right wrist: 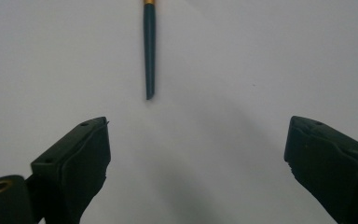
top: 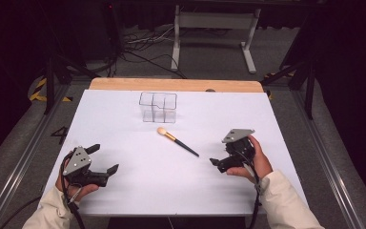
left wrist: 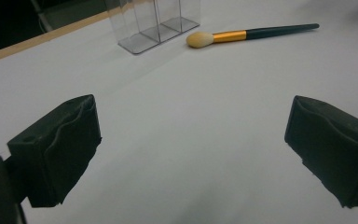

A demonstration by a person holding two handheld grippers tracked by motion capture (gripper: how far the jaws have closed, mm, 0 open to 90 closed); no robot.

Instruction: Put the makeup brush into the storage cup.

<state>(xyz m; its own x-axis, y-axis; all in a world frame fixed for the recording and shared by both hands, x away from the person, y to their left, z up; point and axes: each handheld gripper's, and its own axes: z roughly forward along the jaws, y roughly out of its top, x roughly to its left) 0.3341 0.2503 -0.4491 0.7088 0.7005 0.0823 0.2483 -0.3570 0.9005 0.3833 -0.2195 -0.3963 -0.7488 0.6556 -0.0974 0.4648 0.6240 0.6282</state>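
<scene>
Here the brush [right wrist: 149, 51] runs off frame, its head cut off.

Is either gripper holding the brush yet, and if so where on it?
No. Both the left gripper and the right gripper are open and empty. The makeup brush lies free on the table, its handle tip just ahead of the right gripper's jaws.
</scene>
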